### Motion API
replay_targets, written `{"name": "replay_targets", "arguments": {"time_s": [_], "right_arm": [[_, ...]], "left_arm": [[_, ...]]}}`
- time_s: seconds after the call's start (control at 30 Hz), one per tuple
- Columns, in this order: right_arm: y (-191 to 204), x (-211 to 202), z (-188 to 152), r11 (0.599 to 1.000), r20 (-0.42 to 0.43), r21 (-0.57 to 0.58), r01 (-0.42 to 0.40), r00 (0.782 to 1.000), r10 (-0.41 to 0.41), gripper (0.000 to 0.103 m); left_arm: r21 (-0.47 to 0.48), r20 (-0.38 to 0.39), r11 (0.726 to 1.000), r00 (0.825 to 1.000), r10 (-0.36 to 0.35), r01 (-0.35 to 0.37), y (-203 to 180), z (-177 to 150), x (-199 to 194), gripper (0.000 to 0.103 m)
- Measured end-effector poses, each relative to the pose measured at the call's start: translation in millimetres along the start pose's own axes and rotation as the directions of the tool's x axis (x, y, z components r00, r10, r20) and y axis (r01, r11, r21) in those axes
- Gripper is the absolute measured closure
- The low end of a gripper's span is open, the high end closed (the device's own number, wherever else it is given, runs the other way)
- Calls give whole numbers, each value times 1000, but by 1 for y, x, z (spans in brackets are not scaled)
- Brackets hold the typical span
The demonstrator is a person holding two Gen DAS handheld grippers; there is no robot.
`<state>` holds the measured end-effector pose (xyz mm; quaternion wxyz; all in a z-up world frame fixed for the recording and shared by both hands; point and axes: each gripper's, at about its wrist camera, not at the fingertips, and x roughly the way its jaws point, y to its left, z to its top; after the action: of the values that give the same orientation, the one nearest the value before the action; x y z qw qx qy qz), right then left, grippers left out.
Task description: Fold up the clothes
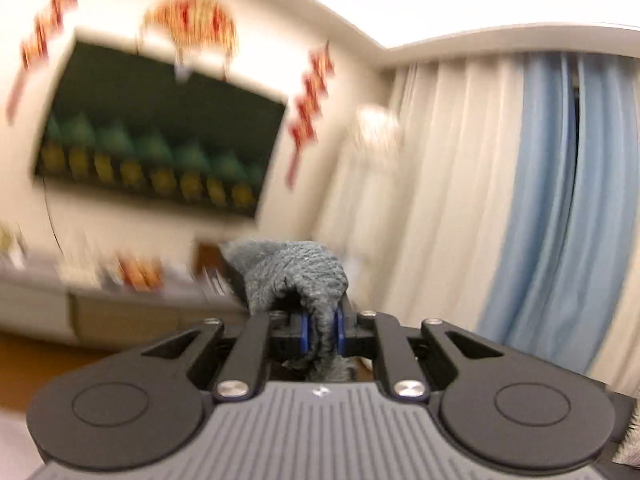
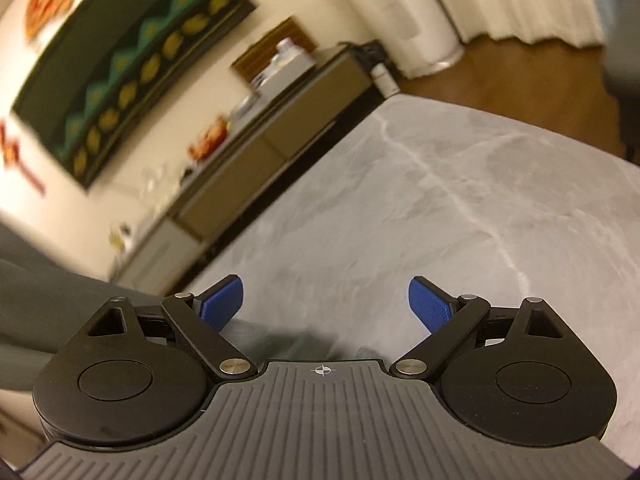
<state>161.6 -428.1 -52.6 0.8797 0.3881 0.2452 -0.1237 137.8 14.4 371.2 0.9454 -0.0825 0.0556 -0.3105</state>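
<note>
My left gripper (image 1: 320, 330) is shut on a fold of grey knitted garment (image 1: 292, 272), held up in the air facing the wall; the cloth bunches over the blue pads and hangs down below them. My right gripper (image 2: 325, 302) is open and empty, its blue pads (image 2: 222, 300) wide apart, above a grey marble table (image 2: 440, 208). Grey cloth (image 2: 44, 304) shows at the left edge of the right wrist view, and a bit lies on the table just under the gripper.
A dark wall hanging (image 1: 156, 124) and red decorations are on the wall. A low sideboard (image 2: 256, 148) with small items stands behind the table. White and blue curtains (image 1: 552, 200) hang at the right. Wooden floor (image 2: 500, 76) lies beyond the table's far edge.
</note>
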Motion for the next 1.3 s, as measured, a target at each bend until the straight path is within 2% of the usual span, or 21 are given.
{"name": "replay_targets", "arguments": {"time_s": [0.07,0.13,0.2,0.27,0.33,0.43,0.5,0.53,0.6,0.7,0.87,0.9,0.93,0.97,1.03,1.1,1.13,1.17,1.2,1.27,1.3], "right_arm": [[-2,-3,3,999,6,35,-16,1000,16,10],[-1,-5,3,998,-2,46,-42,999,43,10],[5,-3,-2,998,-21,25,-65,998,65,10],[16,1,-10,997,-47,-29,-66,997,65,10],[27,5,-18,994,-74,-86,-65,996,59,9],[49,18,-37,977,-126,-209,-44,992,18,9],[66,27,-54,955,-171,-293,-50,985,-1,9],[74,32,-64,943,-199,-327,-65,980,-2,9],[90,42,-84,914,-249,-394,-95,968,-7,9],[114,61,-113,868,-295,-479,-130,955,-20,9],[150,101,-153,818,-339,-547,-177,941,-23,14],[155,109,-160,807,-346,-562,-183,938,-28,35],[158,117,-167,785,-353,-591,-185,935,-45,77],[158,120,-169,766,-346,-616,-181,936,-58,96],[158,104,-153,772,-250,-619,-144,968,-20,100],[167,52,-111,804,-39,-583,-117,993,115,100],[175,13,-91,780,102,-617,-101,973,207,100],[182,-21,-78,745,209,-663,-78,936,284,100],[184,-38,-74,734,255,-677,-56,917,305,100],[187,-66,-65,719,328,-695,-10,886,329,99],[179,-55,-69,720,285,-694,6,920,267,96]], "left_arm": [[-19,25,994,994,108,-108,31,14,-44,90],[-53,20,971,972,235,-233,69,13,-88,90],[-119,-55,912,920,389,-393,126,-20,-126,89],[-183,-171,815,834,524,-550,189,-68,-155,89],[-176,-344,699,708,617,-694,250,-135,-160,89],[-154,-622,572,529,577,-805,328,-261,-146,89],[-180,-699,568,511,500,-803,350,-322,-134,89],[-198,-711,565,514,479,-801,356,-341,-127,89],[-220,-701,591,547,457,-776,360,-358,-111,89],[-221,-664,631,589,461,-743,364,-357,-87,89],[-307,-585,682,697,414,-664,372,-348,-74,89],[-317,-574,692,712,404,-649,368,-344,-72,89],[-320,-561,701,724,402,-637,364,-337,-71,89],[-322,-540,712,739,404,-624,362,-329,-70,89],[-341,-468,736,785,407,-585,361,-311,-74,89],[-375,-389,754,830,399,-539,355,-288,-86,89],[-392,-351,764,851,390,-512,352,-276,-93,89],[-404,-321,771,865,385,-493,353,-270,-93,89],[-415,-292,776,877,380,-475,356,-264,-93,88],[-380,-304,775,860,410,-504,361,-262,-84,88],[-383,-332,761,846,416,-524,369,-268,-77,88]]}}
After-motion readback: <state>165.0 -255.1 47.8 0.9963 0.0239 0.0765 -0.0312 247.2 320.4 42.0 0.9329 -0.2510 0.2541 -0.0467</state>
